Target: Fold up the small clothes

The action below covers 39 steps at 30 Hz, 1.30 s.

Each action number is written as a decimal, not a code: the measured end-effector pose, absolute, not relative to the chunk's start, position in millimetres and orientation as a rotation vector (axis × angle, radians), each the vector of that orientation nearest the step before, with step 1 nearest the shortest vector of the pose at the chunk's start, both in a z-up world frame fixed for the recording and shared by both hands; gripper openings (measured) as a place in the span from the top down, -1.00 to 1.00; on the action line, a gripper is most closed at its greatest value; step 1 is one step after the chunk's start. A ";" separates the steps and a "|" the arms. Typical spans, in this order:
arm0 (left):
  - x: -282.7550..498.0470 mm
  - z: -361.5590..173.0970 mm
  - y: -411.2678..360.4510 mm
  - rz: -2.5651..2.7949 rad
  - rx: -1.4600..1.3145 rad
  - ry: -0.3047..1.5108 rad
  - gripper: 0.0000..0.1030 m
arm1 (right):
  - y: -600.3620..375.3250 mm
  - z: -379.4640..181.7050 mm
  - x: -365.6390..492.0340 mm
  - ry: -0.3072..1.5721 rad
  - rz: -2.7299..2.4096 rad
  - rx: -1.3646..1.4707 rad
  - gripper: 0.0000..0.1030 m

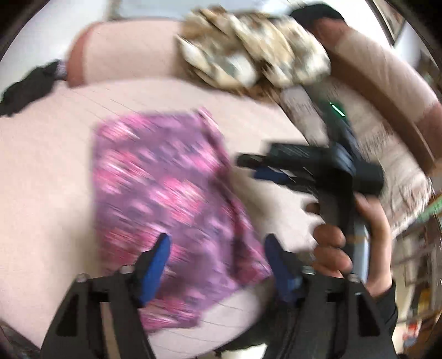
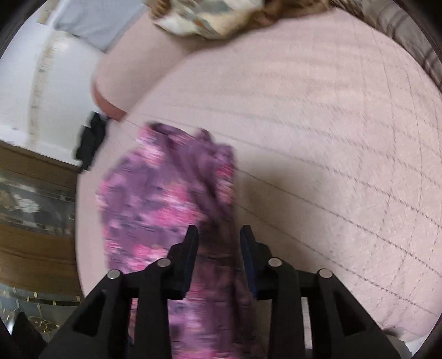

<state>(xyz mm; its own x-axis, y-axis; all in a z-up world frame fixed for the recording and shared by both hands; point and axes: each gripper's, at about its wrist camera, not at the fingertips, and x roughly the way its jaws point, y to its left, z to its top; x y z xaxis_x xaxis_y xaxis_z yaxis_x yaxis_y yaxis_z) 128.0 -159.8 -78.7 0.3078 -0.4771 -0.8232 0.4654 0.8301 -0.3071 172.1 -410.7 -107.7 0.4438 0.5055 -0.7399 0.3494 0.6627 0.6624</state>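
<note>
Pink-purple garment [image 1: 165, 198] lies folded on the pink bed [image 1: 41, 179].
Left tongs [image 1: 215, 243] stand wide open, empty, above it; right tongs [image 2: 218, 232] part-open, cloth between, pads not pressing.

left claw [image 1: 215, 248] spread wide, right claw [image 2: 218, 240] parted

No legible text, label, brand, number or sign appears in either view; both pictures are motion-blurred.

The right tongs [image 2: 218, 234] stand parted above a blurred pink and purple garment [image 2: 168, 193] lying on a pale pink quilted bed [image 2: 317, 132]; a patterned cloth [image 2: 210, 19] lies at the far edge.
</note>
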 end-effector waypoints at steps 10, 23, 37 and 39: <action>278.4 -126.5 -92.9 -0.338 -0.253 1.232 -0.55 | -405.2 -66.8 276.4 1.130 0.210 0.714 -0.20; 335.6 -188.0 -104.0 -0.429 -0.495 1.369 0.09 | -445.8 -150.7 287.3 1.206 0.181 0.936 0.92; 295.6 -157.3 -88.2 -0.401 -0.438 1.289 -0.36 | -435.0 -138.3 259.9 1.226 0.116 0.752 -0.08; 268.8 -145.1 -86.9 -0.422 -0.389 1.267 -0.40 | -434.2 -120.9 238.1 1.195 0.138 0.763 -0.12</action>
